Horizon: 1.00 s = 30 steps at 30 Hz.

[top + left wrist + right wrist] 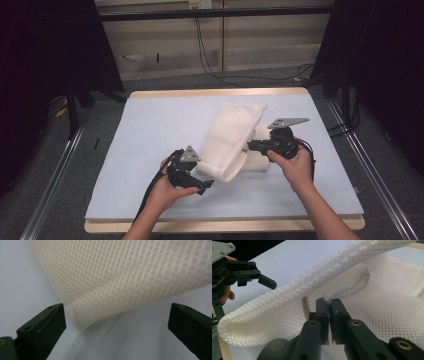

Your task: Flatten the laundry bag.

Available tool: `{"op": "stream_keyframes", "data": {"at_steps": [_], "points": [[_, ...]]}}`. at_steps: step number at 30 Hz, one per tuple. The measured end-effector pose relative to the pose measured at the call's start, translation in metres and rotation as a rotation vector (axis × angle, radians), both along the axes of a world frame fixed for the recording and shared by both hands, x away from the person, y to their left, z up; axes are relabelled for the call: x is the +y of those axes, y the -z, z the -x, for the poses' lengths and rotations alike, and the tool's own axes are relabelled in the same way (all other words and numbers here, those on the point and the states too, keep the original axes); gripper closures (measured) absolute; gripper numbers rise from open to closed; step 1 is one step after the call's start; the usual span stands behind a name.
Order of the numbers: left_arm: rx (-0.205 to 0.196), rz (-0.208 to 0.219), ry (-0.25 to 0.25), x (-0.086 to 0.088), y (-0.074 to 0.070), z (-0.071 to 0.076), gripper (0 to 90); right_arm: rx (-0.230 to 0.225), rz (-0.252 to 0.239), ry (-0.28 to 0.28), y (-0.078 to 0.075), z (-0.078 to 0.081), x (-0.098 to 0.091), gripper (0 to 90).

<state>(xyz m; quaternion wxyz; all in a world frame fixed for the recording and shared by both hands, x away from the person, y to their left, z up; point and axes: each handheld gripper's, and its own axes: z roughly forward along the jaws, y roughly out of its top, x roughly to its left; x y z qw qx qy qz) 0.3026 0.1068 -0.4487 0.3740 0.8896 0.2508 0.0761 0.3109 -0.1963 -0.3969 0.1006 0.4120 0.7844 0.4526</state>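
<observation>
High view: one white waffle-mesh cloth, folded over into a long band, lies mid-table on the pale blue foam mat. Two black grippers flank it.

Left gripper view: left gripper released, jaws wide apart, cloth's rounded corner between them, untouched.

Right gripper view: right gripper clenched, pinching the cloth's edge; honeycomb weave, thick rolled fold.

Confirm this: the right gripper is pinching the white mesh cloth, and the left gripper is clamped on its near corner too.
Not quite. The left gripper is open: in the left gripper view its jaws stand wide apart, with the corner of the white mesh cloth hanging between them, untouched. The right gripper is indeed shut on the cloth.
</observation>
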Motion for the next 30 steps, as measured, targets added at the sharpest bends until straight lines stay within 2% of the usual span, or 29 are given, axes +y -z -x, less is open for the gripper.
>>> {"op": "stream_keyframes", "data": {"at_steps": [3, 4, 6, 7, 8, 9, 10, 11, 12, 13, 14, 16, 17, 18, 19, 20, 22, 23, 24, 26, 28, 30], "points": [[0.004, -0.007, -0.02, -0.002, 0.0, 0.0, 8.4, 0.004, 0.008, -0.005, 0.001, 0.0, 0.003, 85.5], [-0.002, 0.009, -0.033, -0.002, 0.001, -0.001, 8.4, 0.004, 0.008, -0.005, 0.001, 0.0, 0.003, 85.5], [-0.023, 0.039, -0.06, 0.001, -0.003, -0.003, 21.2, 0.007, 0.014, -0.006, 0.003, -0.001, 0.005, 85.0], [-0.023, 0.039, -0.06, 0.001, -0.003, -0.003, 26.3, 0.007, 0.014, -0.006, 0.003, -0.001, 0.005, 85.0], [-0.057, 0.044, -0.077, 0.004, -0.007, -0.002, 32.4, 0.01, 0.019, -0.003, 0.004, -0.001, 0.006, 84.2], [-0.057, 0.044, -0.077, 0.004, -0.007, -0.002, 38.0, 0.01, 0.019, -0.003, 0.004, -0.001, 0.006, 84.2], [-0.062, 0.048, -0.101, 0.006, -0.01, -0.002, 38.0, 0.012, 0.022, -0.003, 0.004, -0.001, 0.007, 83.3], [-0.059, 0.067, -0.104, 0.008, -0.01, -0.002, 45.5, 0.015, 0.02, -0.002, 0.005, -0.002, 0.007, 81.1], [-0.057, 0.077, -0.146, 0.013, -0.013, -0.004, 55.9, 0.021, 0.019, -0.005, 0.007, -0.002, 0.008, 76.1], [-0.057, 0.077, -0.146, 0.013, -0.013, -0.004, 59.0, 0.021, 0.019, -0.005, 0.007, -0.002, 0.008, 76.1], [-0.039, 0.087, -0.162, 0.017, -0.013, -0.006, 59.0, 0.021, 0.022, -0.003, 0.007, -0.003, 0.008, 74.0], [-0.03, 0.085, -0.204, 0.025, -0.014, -0.011, 65.9, 0.026, 0.033, 0.0, 0.01, -0.002, 0.008, 67.2], [-0.03, 0.085, -0.204, 0.025, -0.014, -0.011, 67.4, 0.026, 0.033, 0.0, 0.01, -0.002, 0.008, 67.2], [-0.02, 0.099, -0.235, 0.033, -0.016, -0.014, 69.1, 0.021, 0.031, 0.0, 0.012, -0.002, 0.008, 62.3], [-0.02, 0.099, -0.235, 0.033, -0.016, -0.014, 70.6, 0.021, 0.031, 0.0, 0.012, -0.002, 0.008, 62.3], [-0.013, 0.106, -0.254, 0.037, -0.017, -0.015, 71.9, 0.024, 0.028, 0.011, 0.014, -0.002, 0.006, 54.2], [-0.009, 0.128, -0.293, 0.046, -0.018, -0.018, 72.6, 0.019, 0.028, 0.015, 0.016, -0.002, 0.006, 51.3], [-0.002, 0.13, -0.302, 0.051, -0.019, -0.02, 73.2, 0.015, 0.031, 0.01, 0.018, -0.002, 0.005, 49.3], [0.002, 0.137, -0.334, 0.059, -0.018, -0.022, 73.3, 0.022, 0.056, 0.011, 0.021, -0.002, 0.004, 45.5], [0.007, 0.143, -0.342, 0.062, -0.017, -0.024, 73.5, 0.015, 0.088, 0.005, 0.023, -0.002, 0.004, 43.5], [0.015, 0.128, -0.362, 0.071, -0.016, -0.028, 73.6, 0.015, 0.093, 0.004, 0.026, -0.002, 0.004, 43.2], [0.021, 0.128, -0.374, 0.073, -0.015, -0.029, 73.7, 0.012, 0.098, 0.003, 0.027, -0.002, 0.003, 42.8]]}}
